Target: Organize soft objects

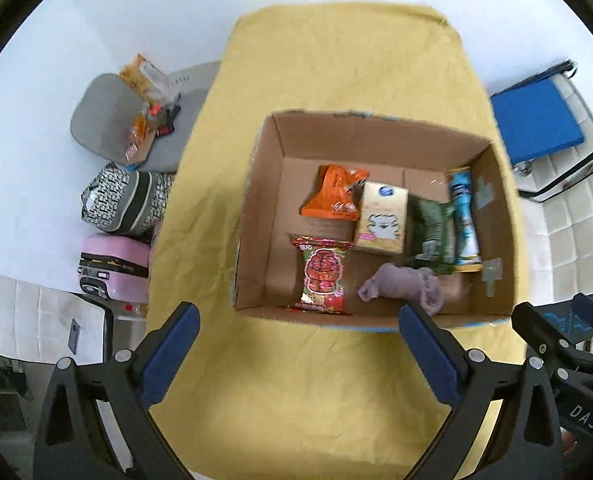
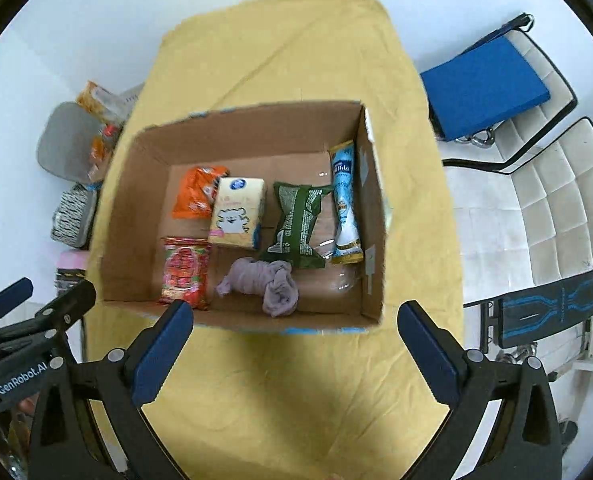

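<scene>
Cardboard is forming an open box that is sitting on a worktop draped in a yellow cloth. Six soft things are lying on the box floor. An orange snack bag is resting toward the far left, touching a cream tissue pack with a cartoon cat printed on it. A dark green packet is lying just beside the tissue pack, and a light blue pouch is lying next to it, close to the box's right wall. Nearer the front wall, a red snack packet is lying on the left and a bunched purple cloth is lying just right of it, touching the green packet's near end.

Both pairs of tongs are hovering above the cloth in front of the box, holding nothing. The left tongs are standing wide apart, their blue-padded fingers framing the box's front wall. The right tongs are also spread wide over the box's near edge.

Off the worktop to the left, a grey seat is carrying more snack wrappers, with a patterned bag and a pink suitcase below it. A blue cushion is resting on a white chair to the right.
</scene>
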